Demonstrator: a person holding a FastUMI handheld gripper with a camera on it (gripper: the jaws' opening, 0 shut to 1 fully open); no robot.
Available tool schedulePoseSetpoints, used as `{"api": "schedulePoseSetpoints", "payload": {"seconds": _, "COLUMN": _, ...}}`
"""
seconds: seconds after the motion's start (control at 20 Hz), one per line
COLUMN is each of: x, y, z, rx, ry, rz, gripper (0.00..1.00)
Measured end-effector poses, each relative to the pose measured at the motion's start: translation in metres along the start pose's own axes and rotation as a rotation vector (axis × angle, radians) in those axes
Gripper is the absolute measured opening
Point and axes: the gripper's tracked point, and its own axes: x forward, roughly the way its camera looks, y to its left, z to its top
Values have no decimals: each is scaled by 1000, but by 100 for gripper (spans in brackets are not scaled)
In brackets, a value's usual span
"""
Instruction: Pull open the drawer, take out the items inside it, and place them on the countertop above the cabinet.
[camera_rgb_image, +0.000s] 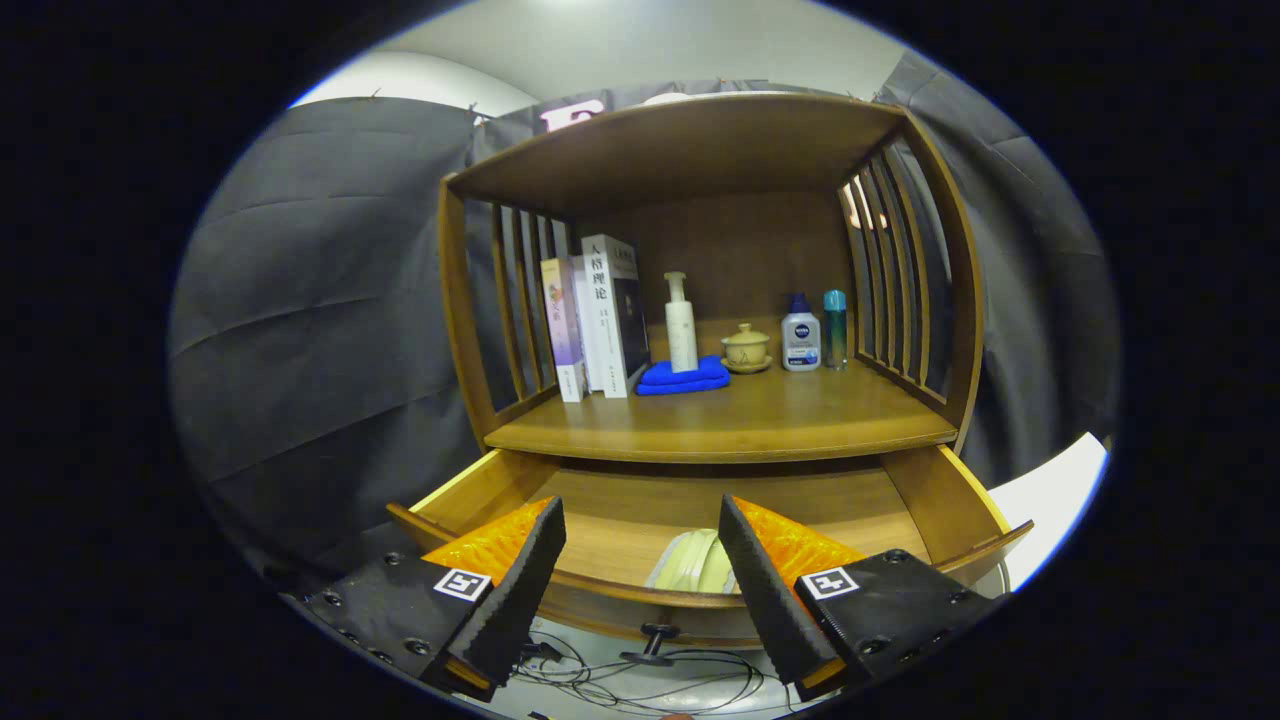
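The claw (640, 560) hangs released over the front of the drawer (620, 520), its two fingers spread wide and gripping nothing, one above the drawer's front left corner and the other above the front rail toward the right. Between the fingers, close to the right one and lying against the inside of the drawer's front edge, sits a pale yellowish-green item (693, 563); it looks like folded or ribbed soft material, though what it is I cannot tell, and the right finger hides part of it. It is the one item I can count in the drawer; the rest of the drawer floor that shows is bare wood. Below the front rail a small dark knob (655, 634) sticks out, with thin cables (640, 675) loose on the floor beneath. So the first step appears finished: the drawer stands pulled well out of the cabinet (700, 300). What remains, by my reading, is to close on the pale item, lift it and set it on the countertop (800, 410) just above the drawer, whose front half is free. Along the countertop's back edge stand three books (595, 320) at the left corner, one white pump bottle (681, 325) on one folded blue cloth (683, 376), one small lidded cup (746, 348) on a saucer, one white bottle with a blue cap (801, 338) and one slim teal bottle (835, 328) near the right corner.
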Motion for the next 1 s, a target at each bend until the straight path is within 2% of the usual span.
{"api": "schedulePoseSetpoints", "payload": {"seconds": 0.2, "x": 26, "y": -13, "z": -13, "rx": -41, "ry": 142, "rz": -30, "gripper": 97}}
{"api": "schedulePoseSetpoints", "payload": {"seconds": 0.85, "x": 88, "y": -32, "z": -62, "rx": -26, "ry": 441, "rz": -116, "gripper": 97}}
{"api": "schedulePoseSetpoints", "payload": {"seconds": 1.0, "x": 94, "y": -36, "z": -78, "rx": 14, "ry": 498, "rz": -130, "gripper": 97}}
